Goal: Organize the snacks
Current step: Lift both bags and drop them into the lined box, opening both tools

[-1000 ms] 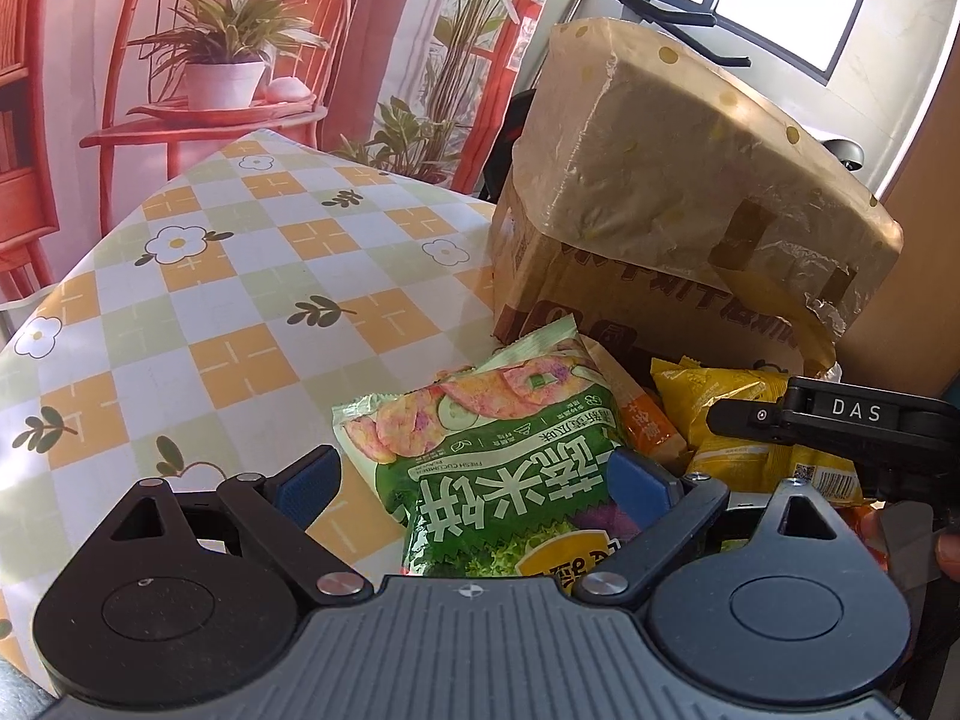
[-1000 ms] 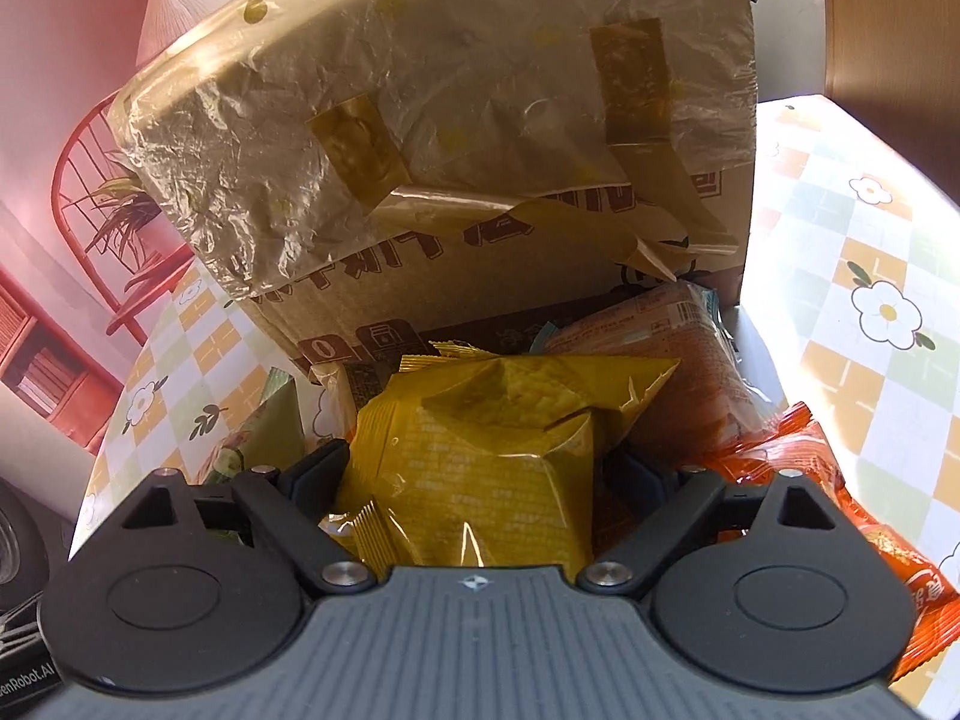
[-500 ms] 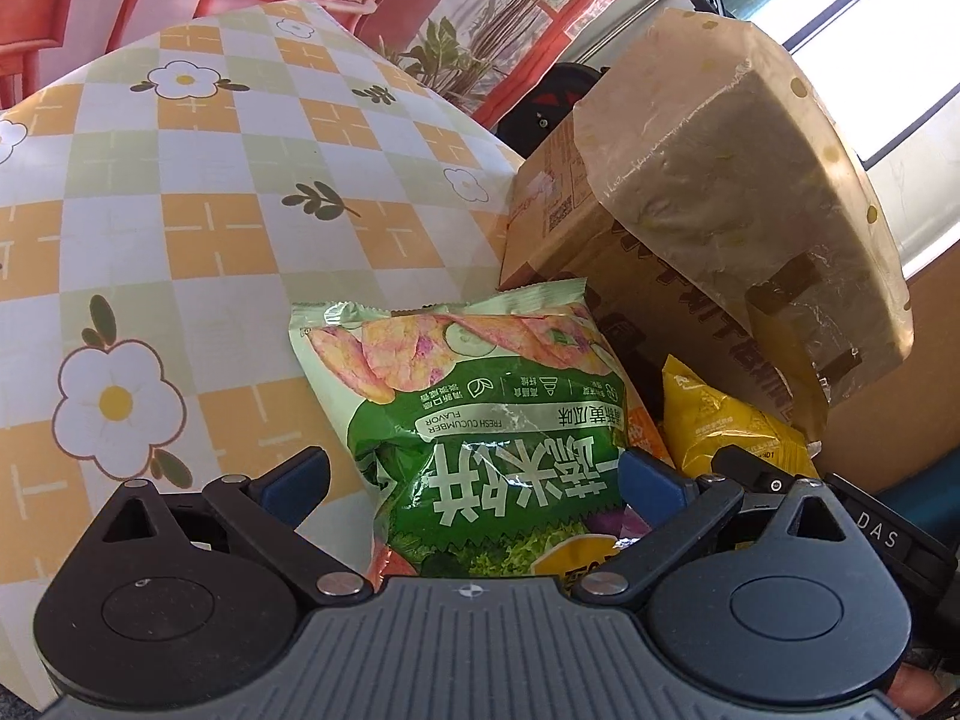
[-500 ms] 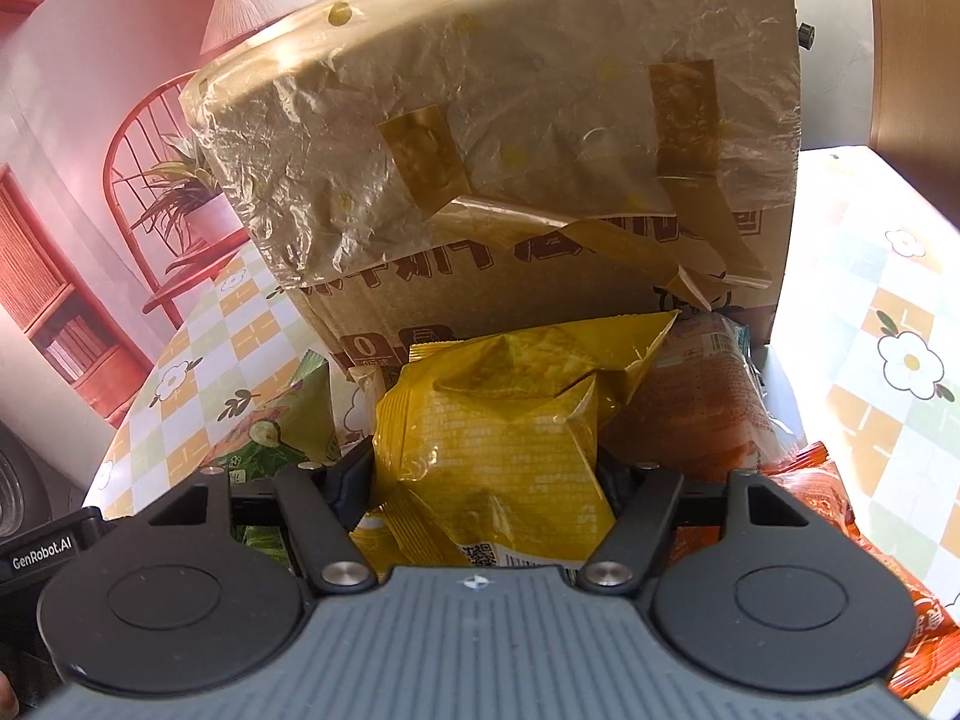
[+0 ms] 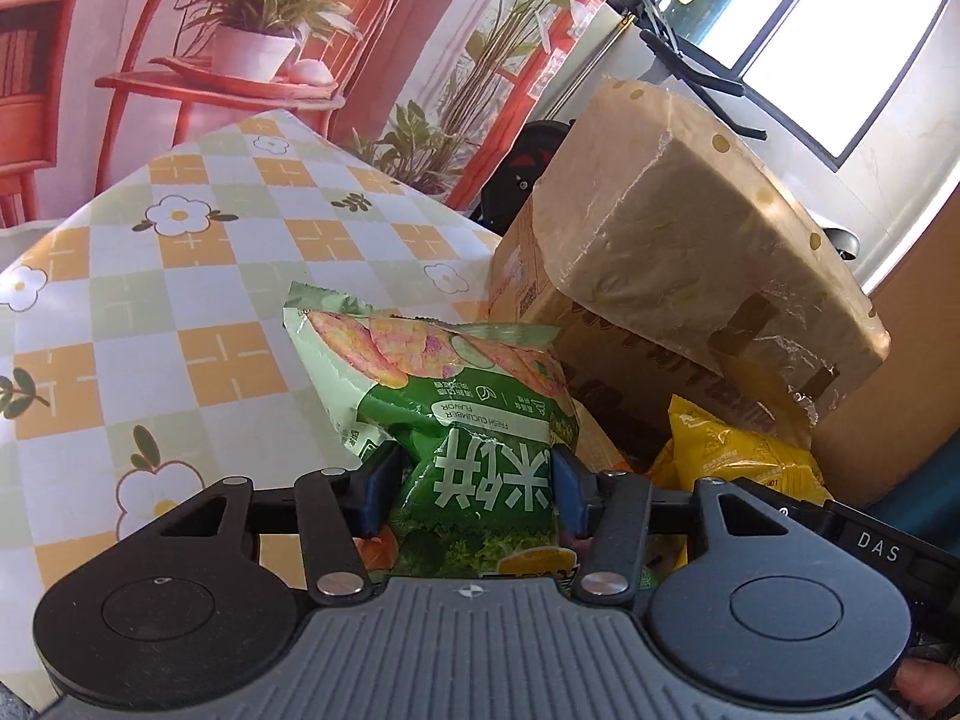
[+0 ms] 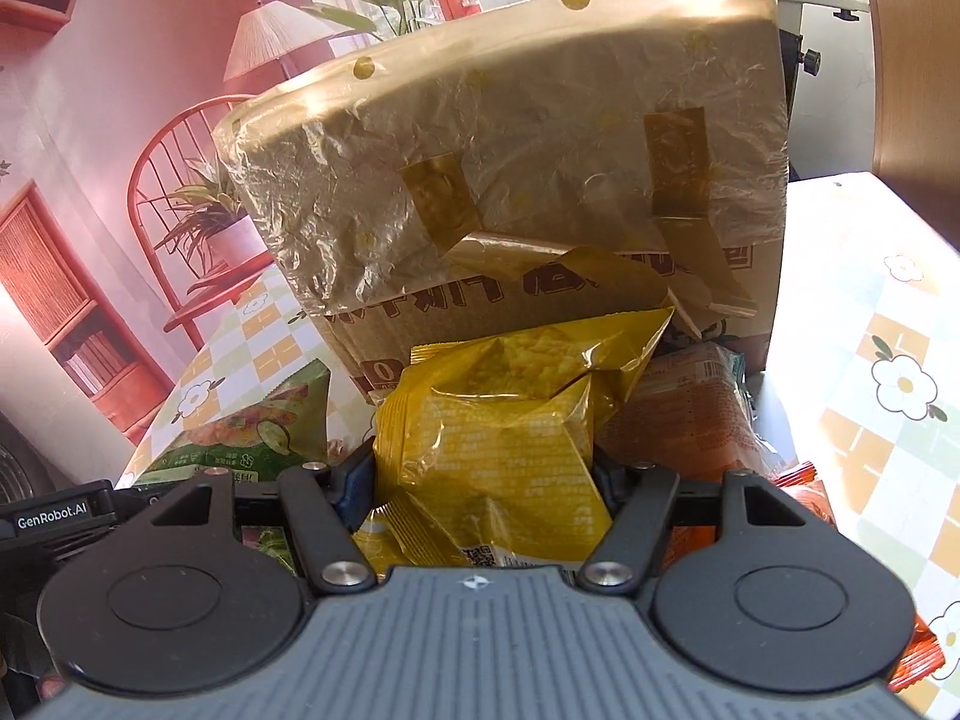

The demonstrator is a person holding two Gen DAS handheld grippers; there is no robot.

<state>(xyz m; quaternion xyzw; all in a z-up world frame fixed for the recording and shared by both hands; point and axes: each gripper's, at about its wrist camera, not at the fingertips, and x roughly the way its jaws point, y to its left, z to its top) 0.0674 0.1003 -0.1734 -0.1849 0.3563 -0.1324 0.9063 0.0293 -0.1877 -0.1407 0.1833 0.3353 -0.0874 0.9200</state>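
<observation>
My left gripper [image 5: 471, 495] is shut on a green cucumber-flavour crisp bag [image 5: 444, 402] and holds it up off the table. My right gripper [image 6: 483, 480] is shut on a yellow snack bag [image 6: 498, 438], lifted in front of the cardboard box [image 6: 516, 192]. The green bag also shows at the left of the right wrist view [image 6: 240, 426]. The yellow bag shows at the right of the left wrist view [image 5: 738, 450]. The box stands open toward me, its flap taped and wrapped in film.
Orange snack bags [image 6: 690, 414] lie at the box mouth, right of the yellow bag. A checked flower tablecloth [image 5: 198, 312] covers the table. The box [image 5: 690, 252] stands at the table's far side. A red chair with a plant [image 5: 258, 42] is behind.
Both grippers have closed tighter on their bags. The left one has squeezed the green bag and lifted it; the right one has raised the yellow bag.
</observation>
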